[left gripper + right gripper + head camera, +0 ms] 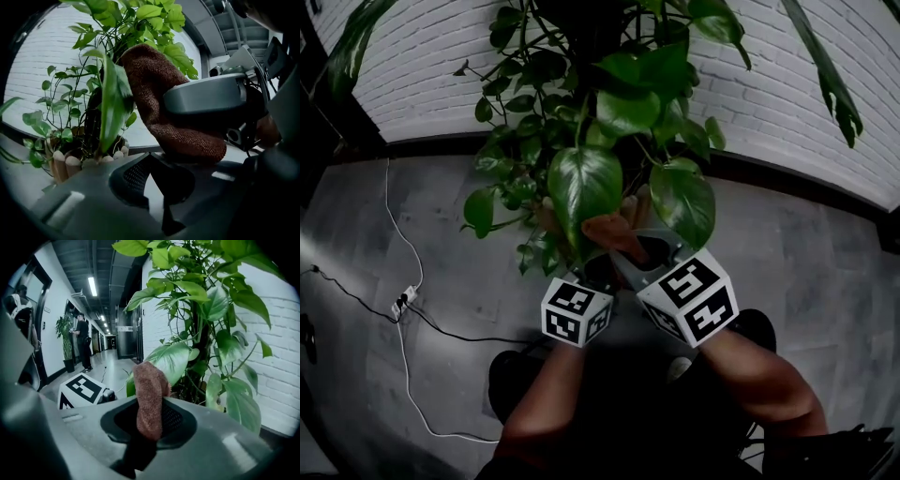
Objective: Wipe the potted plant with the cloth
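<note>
The potted plant (pixel 600 112) has broad green leaves and stands against a white brick wall. My right gripper (pixel 626 248) is shut on a rust-brown cloth (pixel 614 232), which pokes up between two large leaves. In the right gripper view the cloth (pixel 150 399) stands up out of the right gripper (pixel 150 425), with a big leaf (pixel 173 362) right behind it. My left gripper (pixel 589 277) sits just left of it, under a large leaf (pixel 584 183). In the left gripper view the left gripper (pixel 152 161) is shut with nothing seen in it; the cloth (pixel 159 93) and a long leaf (pixel 110 103) hang just ahead.
The pot has a rim of short wooden pegs (pixel 65 164). A white cable and power strip (pixel 403 302) lie on the grey floor at left. In the right gripper view a corridor runs back at left, with a person (pixel 83 341) and another plant (pixel 65 333).
</note>
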The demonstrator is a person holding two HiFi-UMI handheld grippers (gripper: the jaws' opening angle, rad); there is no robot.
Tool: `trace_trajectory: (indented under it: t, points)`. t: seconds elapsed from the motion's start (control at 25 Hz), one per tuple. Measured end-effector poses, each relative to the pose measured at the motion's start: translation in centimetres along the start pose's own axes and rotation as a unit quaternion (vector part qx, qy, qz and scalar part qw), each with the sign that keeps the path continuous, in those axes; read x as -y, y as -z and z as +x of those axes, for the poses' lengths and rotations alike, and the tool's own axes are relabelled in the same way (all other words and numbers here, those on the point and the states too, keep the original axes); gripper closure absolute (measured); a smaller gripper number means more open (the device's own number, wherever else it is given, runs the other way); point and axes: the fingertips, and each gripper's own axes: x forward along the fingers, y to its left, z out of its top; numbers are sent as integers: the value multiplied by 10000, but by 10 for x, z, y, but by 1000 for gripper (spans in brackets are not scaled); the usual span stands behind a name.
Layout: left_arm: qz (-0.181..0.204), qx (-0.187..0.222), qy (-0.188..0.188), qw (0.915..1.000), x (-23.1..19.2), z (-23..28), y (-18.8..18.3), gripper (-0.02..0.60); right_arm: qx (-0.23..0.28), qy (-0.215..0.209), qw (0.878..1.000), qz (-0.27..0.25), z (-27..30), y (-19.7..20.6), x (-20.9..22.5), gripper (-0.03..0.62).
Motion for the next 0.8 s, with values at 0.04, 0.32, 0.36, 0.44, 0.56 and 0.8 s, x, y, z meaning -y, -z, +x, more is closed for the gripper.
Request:
trace_trajectory:
  t: [0.04,0.32,0.36,0.44,0.56,0.8]
  points:
    - [-43,-19,25,10000,2,2,3,566,-23,-35,10000,-59,-3,2,-2,529]
    - [-308,-63,284,9991,22,34,13,566,280,-84,9983,-499,-48,-17,-2,528]
    - [-311,-66,325,9990,27,39,12,566,341,-51,9980,-523,-55,-23,2,529]
    - [-274,-106,425,9987,39,48,13,566,449,79,9974,-551,-68,-33,16,529]
    - [-163,-142,549,9983,55,61,12,566,551,432,9960,-550,-84,-42,48,529]
    - [43,-55,581,9983,66,82,-7,566,446,882,9935,-568,-89,-54,109,528]
